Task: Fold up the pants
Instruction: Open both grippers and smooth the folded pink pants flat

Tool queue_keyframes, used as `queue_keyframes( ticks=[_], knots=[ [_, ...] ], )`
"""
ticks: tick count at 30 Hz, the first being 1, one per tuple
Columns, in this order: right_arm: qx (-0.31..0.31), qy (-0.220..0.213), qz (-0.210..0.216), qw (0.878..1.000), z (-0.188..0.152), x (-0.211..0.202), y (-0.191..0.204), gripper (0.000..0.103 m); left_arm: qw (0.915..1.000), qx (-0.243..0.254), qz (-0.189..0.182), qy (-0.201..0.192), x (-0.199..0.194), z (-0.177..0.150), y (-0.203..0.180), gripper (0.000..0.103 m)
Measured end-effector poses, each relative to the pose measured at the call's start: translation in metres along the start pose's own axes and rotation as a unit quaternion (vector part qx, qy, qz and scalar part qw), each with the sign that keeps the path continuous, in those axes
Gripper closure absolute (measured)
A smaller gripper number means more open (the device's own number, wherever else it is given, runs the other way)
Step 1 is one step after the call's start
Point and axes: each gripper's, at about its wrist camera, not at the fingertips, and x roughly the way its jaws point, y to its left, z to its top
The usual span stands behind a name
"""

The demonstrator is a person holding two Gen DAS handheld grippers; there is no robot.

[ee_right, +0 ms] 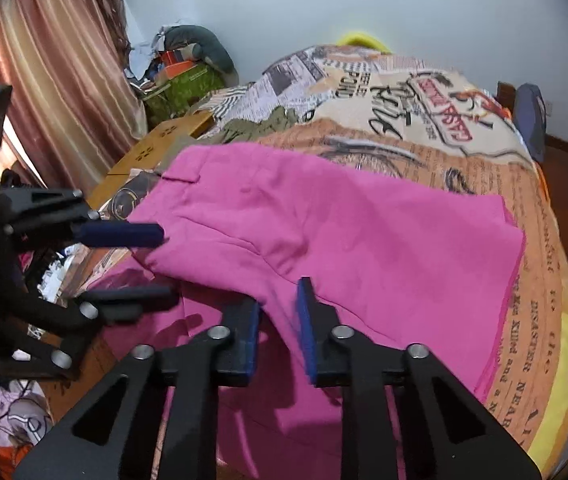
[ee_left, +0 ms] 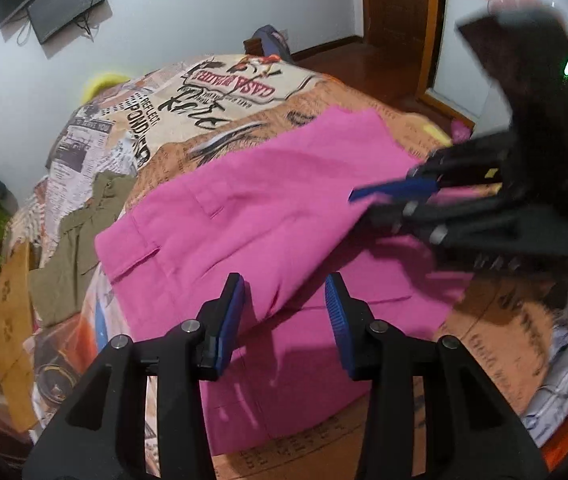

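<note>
The bright pink fabric pants (ee_left: 264, 200) lie across the middle of both views on the orange and cream newsprint-patterned bed cover (ee_left: 504, 332). One layer is doubled over another, and its near edge is raised off the layer beneath.

The left gripper (ee_left: 286, 316), bottom centre of the left view, has its blue pads set moderately apart. The raised edge runs between them, but they do not seem to press on it. The right gripper (ee_right: 280, 320), bottom centre of the right view, is drawn in narrow and appears to nip the same edge further along. The blur there keeps me from being sure how firm that hold is.

The main risk, to my eye, is an uneven lift. If only the right side truly has cloth, pulling would drag that corner while the left side slips free and sags, leaving a skewed fold. A pinch taking just the top layer could peel the doubled part open. The soft bed cover could bunch and get caught in the jaws. The crumpled olive-green garment (ee_left: 72, 248) at the left edge sits close enough to be swept along.
</note>
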Motion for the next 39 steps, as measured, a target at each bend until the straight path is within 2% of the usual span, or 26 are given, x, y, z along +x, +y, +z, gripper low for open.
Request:
queue_keyframes(
  ticks=[5,6,9,13,26,30,33,35,37,39],
  knots=[
    [-0.009,-0.006,-0.003,1.000,0.002,-0.004,0.003,0.095,0.9991,0.000,0.043,0.005,0.014,-0.002,0.005,0.061],
    [-0.010,-0.007,-0.004,1.000,0.002,-0.004,0.002,0.095,0.9991,-0.006,0.041,0.005,0.013,-0.001,0.009,0.062],
    [-0.012,-0.007,-0.002,1.000,0.002,-0.008,0.004,0.096,0.9997,-0.021,0.016,-0.003,0.007,-0.001,0.016,0.076],
    [-0.029,-0.009,-0.009,1.000,-0.002,-0.018,0.012,0.096,0.9997,-0.012,0.010,-0.016,-0.006,-0.004,0.010,0.084],
    [-0.053,0.008,-0.015,0.998,-0.029,-0.032,0.033,0.096,0.9998,-0.016,-0.001,-0.016,-0.028,-0.032,-0.012,0.084],
    [-0.045,0.012,-0.014,0.999,-0.035,-0.032,0.032,0.096,0.9997,-0.016,-0.005,-0.015,-0.031,-0.038,-0.018,0.084],
    [-0.033,0.032,-0.009,0.999,-0.037,-0.028,0.029,0.095,0.9999,-0.013,-0.009,-0.005,-0.027,-0.041,-0.021,0.084],
    [-0.025,0.041,-0.009,0.999,-0.038,-0.027,0.028,0.091,0.9998,-0.017,-0.011,0.000,-0.027,-0.043,-0.021,0.084],
    [-0.018,0.045,-0.008,0.999,-0.038,-0.031,0.027,0.081,0.9995,-0.024,-0.018,0.000,-0.030,-0.046,-0.019,0.081],
    [-0.013,0.036,-0.002,0.999,-0.038,-0.040,0.026,0.075,0.9988,-0.036,-0.032,-0.001,-0.037,-0.049,-0.015,0.081]
  ],
)
